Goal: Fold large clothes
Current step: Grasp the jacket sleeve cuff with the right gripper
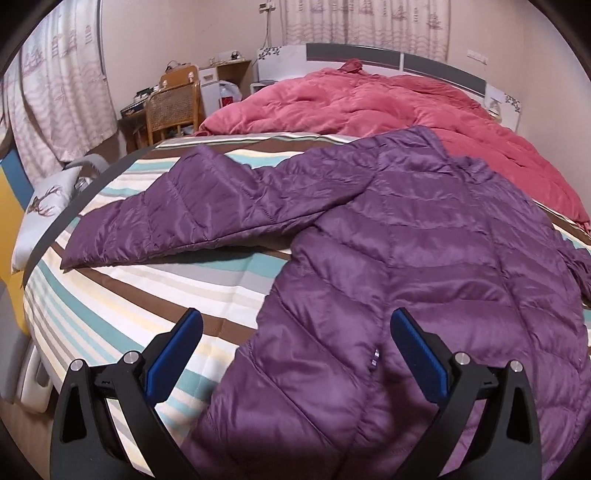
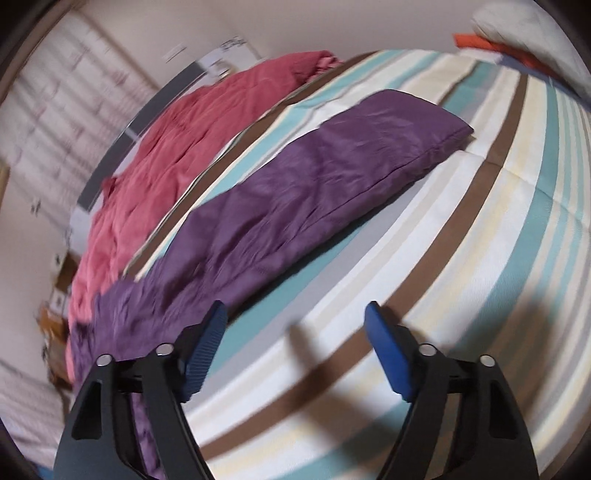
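Note:
A purple quilted down jacket point(image 1: 424, 266) lies spread flat on the striped bed sheet point(image 1: 129, 295), one sleeve point(image 1: 192, 210) stretched out to the left. My left gripper point(image 1: 295, 328) hovers open over the jacket's lower left edge, and its blue pads touch nothing. In the right wrist view the jacket's other sleeve point(image 2: 314, 177) runs diagonally across the striped sheet point(image 2: 461, 258). My right gripper point(image 2: 295, 317) stands open just beside that sleeve near the armpit, with only sheet between its fingers. That view is blurred.
A pink quilt point(image 1: 369, 103) is bunched along the far side of the bed against the headboard point(image 1: 424, 62). A wicker chair point(image 1: 173, 107) and small furniture stand at the back left. A deer-print cushion point(image 1: 44, 206) lies off the bed's left edge. A white pillow point(image 2: 528, 33) sits far right.

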The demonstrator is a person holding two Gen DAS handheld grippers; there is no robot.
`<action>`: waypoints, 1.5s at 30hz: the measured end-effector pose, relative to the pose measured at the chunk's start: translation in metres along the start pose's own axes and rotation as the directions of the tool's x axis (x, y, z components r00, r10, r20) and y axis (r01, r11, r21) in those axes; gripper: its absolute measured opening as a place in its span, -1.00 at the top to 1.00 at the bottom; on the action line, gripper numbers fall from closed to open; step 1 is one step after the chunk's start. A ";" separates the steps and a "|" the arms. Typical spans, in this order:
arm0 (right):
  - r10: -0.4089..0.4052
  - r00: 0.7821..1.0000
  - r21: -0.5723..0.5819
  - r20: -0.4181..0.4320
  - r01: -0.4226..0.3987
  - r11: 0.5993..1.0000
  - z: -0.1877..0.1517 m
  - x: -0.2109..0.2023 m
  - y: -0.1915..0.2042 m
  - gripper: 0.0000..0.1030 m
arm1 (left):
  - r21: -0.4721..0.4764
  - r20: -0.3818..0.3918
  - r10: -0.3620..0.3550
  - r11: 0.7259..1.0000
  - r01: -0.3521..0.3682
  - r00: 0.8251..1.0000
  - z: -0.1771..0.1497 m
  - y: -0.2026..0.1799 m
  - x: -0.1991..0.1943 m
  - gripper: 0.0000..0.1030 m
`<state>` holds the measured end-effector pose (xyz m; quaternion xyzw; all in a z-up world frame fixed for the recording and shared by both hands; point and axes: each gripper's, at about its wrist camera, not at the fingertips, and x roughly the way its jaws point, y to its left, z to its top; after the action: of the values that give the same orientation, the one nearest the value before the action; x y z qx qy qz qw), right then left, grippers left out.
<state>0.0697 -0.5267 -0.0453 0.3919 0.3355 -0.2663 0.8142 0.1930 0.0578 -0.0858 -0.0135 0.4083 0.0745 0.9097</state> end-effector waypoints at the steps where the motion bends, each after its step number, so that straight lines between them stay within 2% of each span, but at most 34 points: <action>1: 0.000 1.000 0.014 0.004 0.000 1.000 0.003 0.001 -0.005 -0.33 | 0.002 0.002 0.004 1.000 -0.004 1.000 0.000 0.000 0.003 -0.97; 3: -0.006 1.000 0.043 0.021 0.005 0.999 0.012 0.006 -0.011 -0.26 | 0.017 0.006 0.021 1.000 -0.021 1.000 -0.001 0.000 0.007 -0.97; 12: -0.027 0.995 0.152 0.093 0.013 0.988 0.039 0.022 -0.019 -0.26 | 0.040 -0.017 0.040 0.998 -0.039 0.999 -0.008 -0.001 0.018 -0.97; 19: -0.036 0.988 0.316 0.153 -0.014 0.949 0.060 0.033 -0.034 -0.25 | 0.042 -0.030 0.058 0.998 -0.057 0.998 -0.008 0.002 0.024 -0.97; 20: -0.044 0.986 0.323 0.159 -0.010 0.946 0.063 0.035 -0.035 -0.18 | 0.037 -0.034 0.056 0.998 -0.055 0.998 -0.008 0.003 0.025 -0.97; 24: -0.081 0.985 0.324 0.150 0.028 0.946 0.071 0.042 -0.038 0.46 | 0.033 -0.043 0.055 0.998 -0.054 0.998 -0.008 0.006 0.027 -0.97; 25: -0.079 0.986 0.320 0.148 0.028 0.947 0.072 0.043 -0.039 0.53 | 0.034 -0.042 0.056 0.998 -0.055 0.998 -0.008 0.007 0.027 -0.97; 27: -0.056 0.988 0.304 0.144 0.010 0.952 0.074 0.042 -0.045 0.74 | 0.036 -0.041 0.064 0.997 -0.063 0.997 -0.008 0.008 0.028 -0.97; 30: -0.041 0.986 0.251 0.159 0.000 0.968 0.076 0.036 -0.041 0.81 | 0.024 -0.051 0.063 0.998 -0.062 0.997 -0.008 0.012 0.031 -0.97; 37: -0.073 0.972 0.018 0.224 0.071 0.997 0.078 0.016 0.008 0.81 | 0.003 -0.080 0.055 0.998 -0.055 0.995 -0.014 0.012 0.040 -0.97; 45: -0.038 0.957 -0.220 0.288 0.104 0.970 0.055 0.000 0.080 0.81 | -0.031 -0.089 0.029 0.999 -0.032 0.996 -0.017 0.016 0.044 -0.97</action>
<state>0.1442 -0.5276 0.0175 0.2393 0.2590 -0.3075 0.8838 0.2068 0.0781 -0.1294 -0.0254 0.4471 0.0945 0.8891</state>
